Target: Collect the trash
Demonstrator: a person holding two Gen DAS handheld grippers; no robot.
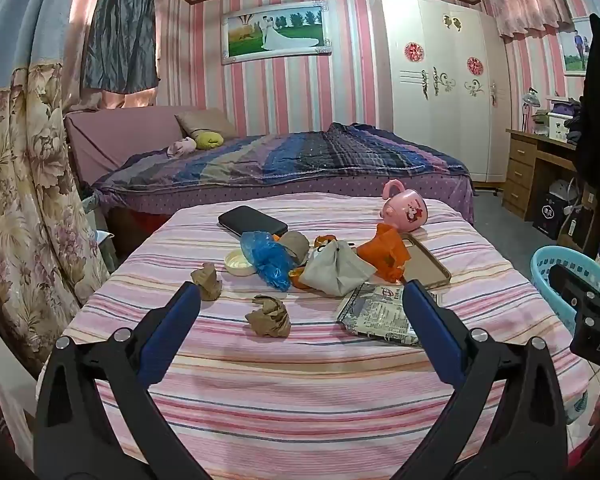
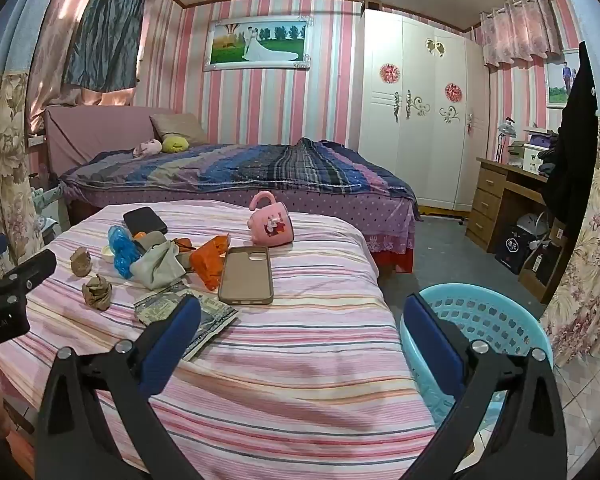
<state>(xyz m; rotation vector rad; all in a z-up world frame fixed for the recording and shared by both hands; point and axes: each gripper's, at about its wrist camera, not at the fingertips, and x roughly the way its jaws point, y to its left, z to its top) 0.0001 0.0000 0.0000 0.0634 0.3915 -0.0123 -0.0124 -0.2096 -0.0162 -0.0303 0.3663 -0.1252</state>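
Trash lies on a table under a pink striped cloth [image 1: 300, 380]: two crumpled brown paper balls [image 1: 269, 317] [image 1: 207, 281], a blue plastic bag [image 1: 269, 258], a grey bag [image 1: 336, 270], an orange wrapper [image 1: 385, 254] and a printed foil packet [image 1: 380, 312]. The same items show in the right wrist view, with the paper balls [image 2: 97, 291] at left and the packet [image 2: 204, 312] nearer. My left gripper [image 1: 300, 292] is open and empty, above the table just short of the nearer paper ball. My right gripper [image 2: 300, 308] is open and empty over the table's right part. A light blue basket [image 2: 496, 316] stands on the floor right of the table.
Also on the table: a pink mug [image 2: 270, 222] on its side, a tan phone case [image 2: 247, 270], a black phone [image 1: 252, 220] and a white lid [image 1: 239, 262]. A bed [image 1: 292, 160] stands behind, a white wardrobe [image 1: 436, 92] and a wooden desk [image 2: 504, 200] at right, floral curtains [image 1: 28, 200] at left.
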